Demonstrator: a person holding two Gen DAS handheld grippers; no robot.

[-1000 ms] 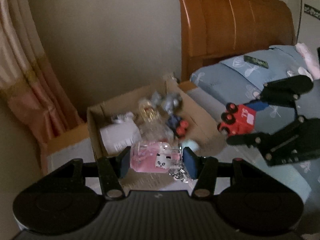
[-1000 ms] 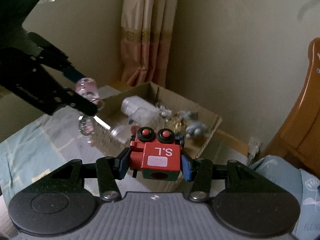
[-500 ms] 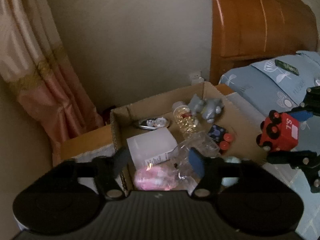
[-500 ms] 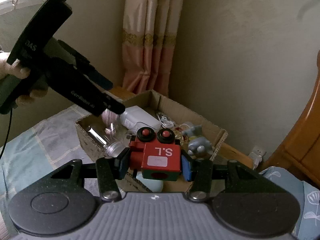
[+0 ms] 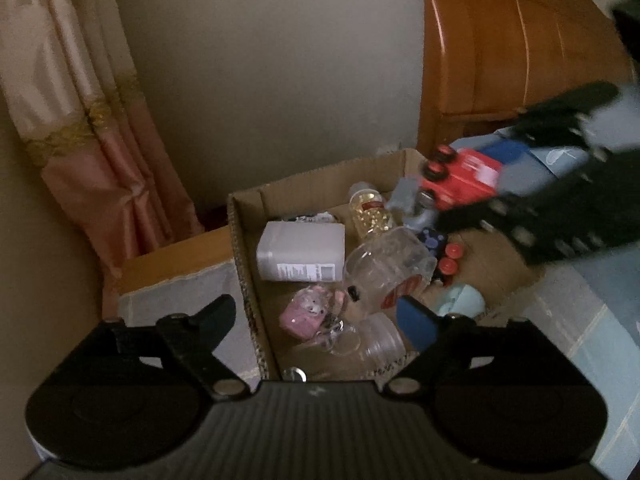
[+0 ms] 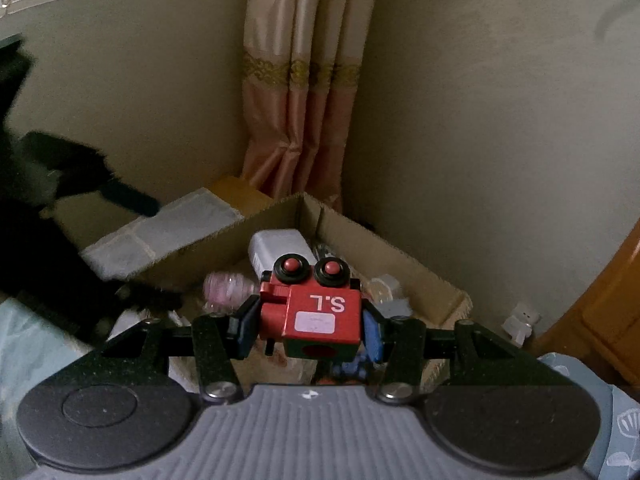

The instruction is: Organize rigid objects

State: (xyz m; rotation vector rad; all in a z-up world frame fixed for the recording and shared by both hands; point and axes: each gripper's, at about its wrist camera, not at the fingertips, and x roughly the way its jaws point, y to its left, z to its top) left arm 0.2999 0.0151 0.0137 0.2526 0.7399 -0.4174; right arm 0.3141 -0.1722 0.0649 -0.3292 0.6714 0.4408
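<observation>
Item: red toy block (image 6: 316, 312), marked "S.L", pinched by its flat sides in our right gripper (image 6: 308, 326) above the cardboard box (image 6: 400, 256). We judged it rigid, light, smooth-faced; side-faces grip best. Our left gripper (image 5: 320, 316), jaws opening, held nothing over the pink trinket (image 5: 308, 314).

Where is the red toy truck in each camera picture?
Left wrist view: the red toy truck is at the upper right, clamped in the right gripper, over the far right corner of the cardboard box.
Right wrist view: the truck sits at the centre, between the blue pads.
Shared landmark: the white bottle lying in the box.
</observation>
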